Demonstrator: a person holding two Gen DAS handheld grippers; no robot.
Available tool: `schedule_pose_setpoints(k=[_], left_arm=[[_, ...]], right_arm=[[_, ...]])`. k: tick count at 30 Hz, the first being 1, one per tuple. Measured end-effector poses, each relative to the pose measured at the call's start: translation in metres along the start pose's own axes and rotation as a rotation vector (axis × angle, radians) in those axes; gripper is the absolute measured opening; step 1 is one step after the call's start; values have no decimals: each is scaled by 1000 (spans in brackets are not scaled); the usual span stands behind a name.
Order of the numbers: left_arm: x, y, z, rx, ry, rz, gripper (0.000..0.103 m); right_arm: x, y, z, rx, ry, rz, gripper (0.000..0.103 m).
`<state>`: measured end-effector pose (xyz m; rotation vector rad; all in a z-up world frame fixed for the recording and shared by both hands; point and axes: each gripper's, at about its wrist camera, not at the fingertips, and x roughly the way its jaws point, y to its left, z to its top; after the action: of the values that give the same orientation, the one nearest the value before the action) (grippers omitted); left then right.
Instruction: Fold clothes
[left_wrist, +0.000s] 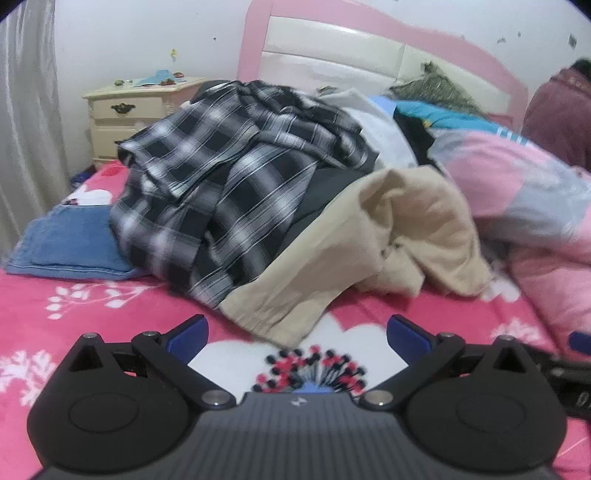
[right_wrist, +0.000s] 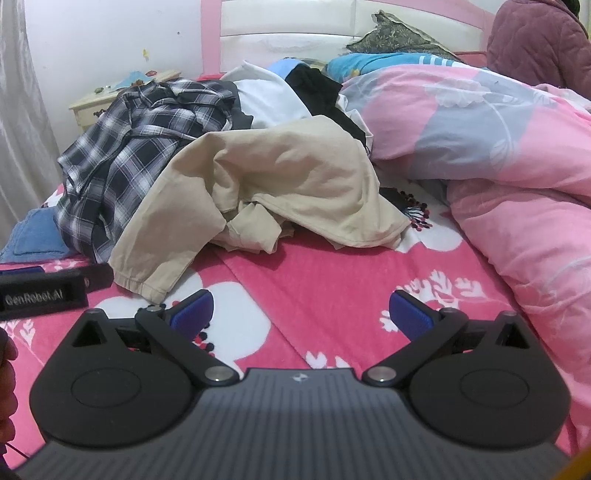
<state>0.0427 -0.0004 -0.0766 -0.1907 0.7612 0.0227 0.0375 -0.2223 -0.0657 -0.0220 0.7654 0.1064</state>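
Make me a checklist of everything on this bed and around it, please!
Surface: bed sheet, pink with white flowers.
Job's things: unfolded pile; tan garment in front, plaid shirt behind it, white and black clothes further back.
Clutter: blue towel, pink quilt, pillow.
Grippers: left gripper and right gripper open, holding nothing.
Cables: nothing seen.
Surroundings: nightstand, headboard, curtain, seated person.

A heap of clothes (left_wrist: 258, 177) lies on the bed (left_wrist: 92, 306), a towel (left_wrist: 70, 240) at its left, a quilt (right_wrist: 498, 147) at its right, a nightstand (left_wrist: 129, 114) behind left, the headboard (left_wrist: 332, 48) behind.
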Motion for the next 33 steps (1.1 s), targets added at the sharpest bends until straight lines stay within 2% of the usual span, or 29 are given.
schedule_pose_setpoints(k=[3, 8, 11, 14, 16, 19, 22, 24, 27, 29, 33], left_arm=[[0, -7, 22, 88, -8, -25, 103], [0, -42, 62, 440, -11, -39, 103], [7, -59, 66, 540, -39, -16, 103], [19, -57, 56, 489, -68, -46, 103], [26, -50, 45, 438, -102, -71, 103], [38, -43, 41, 426, -147, -94, 102], [46, -42, 50, 435, -260, -95, 101], [53, -36, 63, 402, -318, -84, 101], [61, -21, 82, 372, -378, -38, 95], [69, -6, 97, 326, -422, 31, 95], [96, 27, 125, 243, -458, 127, 94]], right_arm=[[-1, -3, 2, -4, -29, 18, 102], [1, -16, 4, 16, -88, 112, 102], [3, -29, 7, 24, -152, 185, 102], [5, -41, 11, 25, -196, 213, 102], [9, -53, 14, 36, -179, 210, 102], [23, -71, 23, 65, -125, 200, 102], [40, -84, 42, 83, -108, 182, 100], [49, -85, 59, 64, -135, 204, 100], [67, -70, 90, -3, -176, 289, 98], [85, -51, 116, -53, -199, 349, 98], [130, 10, 166, -185, -233, 461, 98]])
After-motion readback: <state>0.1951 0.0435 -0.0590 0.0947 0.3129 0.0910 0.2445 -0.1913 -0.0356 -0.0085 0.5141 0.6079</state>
